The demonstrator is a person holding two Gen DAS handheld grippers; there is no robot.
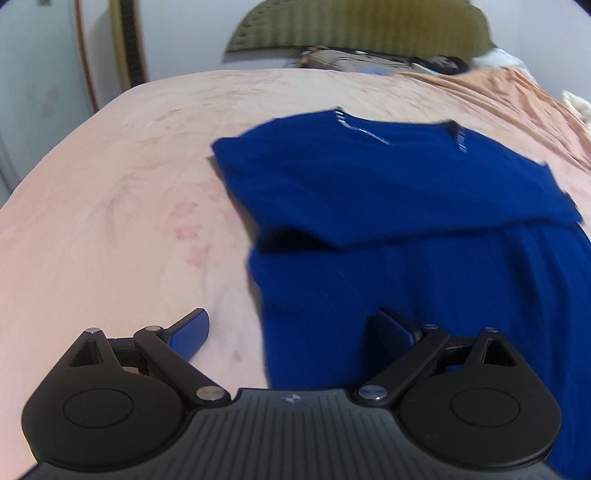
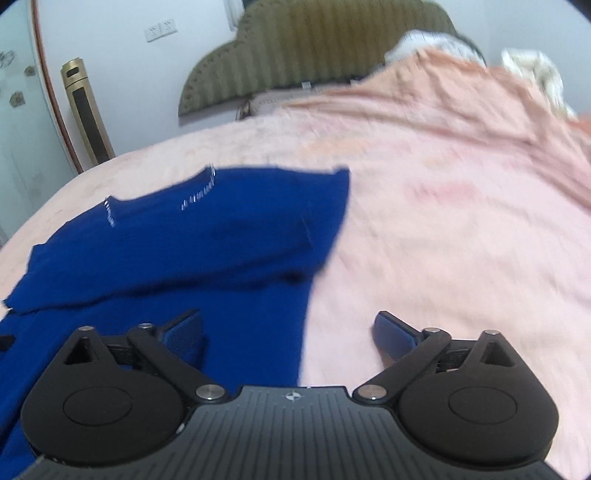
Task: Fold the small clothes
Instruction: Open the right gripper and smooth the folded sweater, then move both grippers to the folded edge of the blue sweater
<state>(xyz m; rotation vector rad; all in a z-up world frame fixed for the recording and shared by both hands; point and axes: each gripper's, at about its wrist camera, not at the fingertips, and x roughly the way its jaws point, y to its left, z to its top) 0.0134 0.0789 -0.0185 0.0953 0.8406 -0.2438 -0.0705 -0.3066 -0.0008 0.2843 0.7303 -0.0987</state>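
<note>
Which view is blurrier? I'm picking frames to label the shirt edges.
Right wrist view: the bedspread and blue shirt smear sideways. Left wrist view: the shirt is softer-edged but clearer. Both bend the bed at the fisheye rim; each hand-held gripper stays sharp.

Both wrist views look down, close, sharing the blue garment [image 1: 424,206].

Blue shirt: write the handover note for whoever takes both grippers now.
Left gripper: open, empty, over the shirt's left edge.
Right gripper: open, empty, over the shirt's right edge.
Blue shirt: flat on the pink bedspread, collar toward the headboard.
Done: an upper layer appears folded across the body.
Left: probably fold the lower part up and square it; frames are blurred, so check the edges first.
</note>
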